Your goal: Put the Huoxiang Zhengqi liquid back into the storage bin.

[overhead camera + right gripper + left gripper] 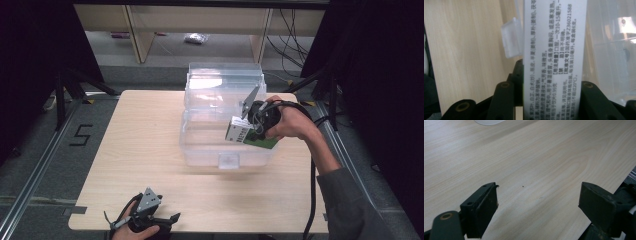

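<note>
- The box [248,136] is clamped between the jaws of the right gripper [257,125], above the open clear bin [225,160], likely to go inside.
- The left gripper [165,220] rests wide and empty near the table [145,150] edge, out of the way.

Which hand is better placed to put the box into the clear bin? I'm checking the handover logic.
Right. The right gripper is shut on the box over the clear bin. The left gripper rests open at the table edge.
</note>
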A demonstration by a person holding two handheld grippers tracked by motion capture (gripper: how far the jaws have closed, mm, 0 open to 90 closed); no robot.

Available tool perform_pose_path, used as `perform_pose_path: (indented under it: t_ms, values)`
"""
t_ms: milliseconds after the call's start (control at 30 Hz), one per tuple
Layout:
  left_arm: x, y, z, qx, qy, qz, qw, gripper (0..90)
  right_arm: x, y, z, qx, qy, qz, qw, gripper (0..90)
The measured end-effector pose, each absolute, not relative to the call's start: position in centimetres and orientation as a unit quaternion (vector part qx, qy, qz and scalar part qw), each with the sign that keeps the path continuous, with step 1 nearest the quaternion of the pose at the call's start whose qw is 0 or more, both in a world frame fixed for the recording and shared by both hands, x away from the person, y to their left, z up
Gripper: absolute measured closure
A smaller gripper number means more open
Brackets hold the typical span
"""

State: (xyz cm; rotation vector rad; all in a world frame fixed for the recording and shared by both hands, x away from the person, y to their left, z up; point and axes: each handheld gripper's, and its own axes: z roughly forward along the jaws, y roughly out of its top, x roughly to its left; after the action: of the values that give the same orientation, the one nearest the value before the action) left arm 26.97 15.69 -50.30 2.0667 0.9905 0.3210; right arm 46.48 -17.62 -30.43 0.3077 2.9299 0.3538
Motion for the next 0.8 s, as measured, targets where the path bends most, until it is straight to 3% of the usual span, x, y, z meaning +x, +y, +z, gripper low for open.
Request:
perform_pose_path:
  t_ms: [800]
  values:
    - [26.8, 15.6, -50.2, 0.812, 0.397, 0.122, 0.411, 14.8, 50.6, -17.6, -33.8, 0.108, 0.987, 0.094, 0.075, 64.7]
